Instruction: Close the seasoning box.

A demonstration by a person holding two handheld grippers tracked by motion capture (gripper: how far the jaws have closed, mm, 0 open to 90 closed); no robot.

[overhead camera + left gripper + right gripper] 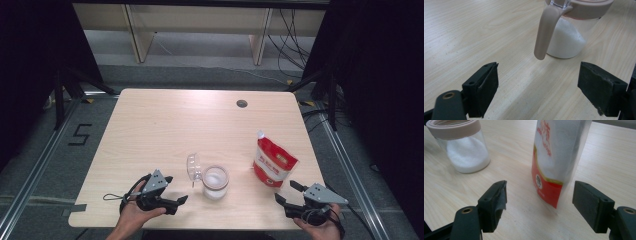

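Pale wood table (165,120), near edge first: both tongs, left (176,204) and right (286,192), gape released. Farther in, the open jar (215,182) (part-filled, white grains) stands mid-table; the red pouch (272,162) toward the right edge could topple if nudged off-centre.

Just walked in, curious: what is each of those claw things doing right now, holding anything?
Left gripper: open, empty, facing the clear glass jar of white powder.
Right gripper: open, empty, facing the red-and-white plastic pouch.

Light wooden table (165,125), grey floor (210,75)
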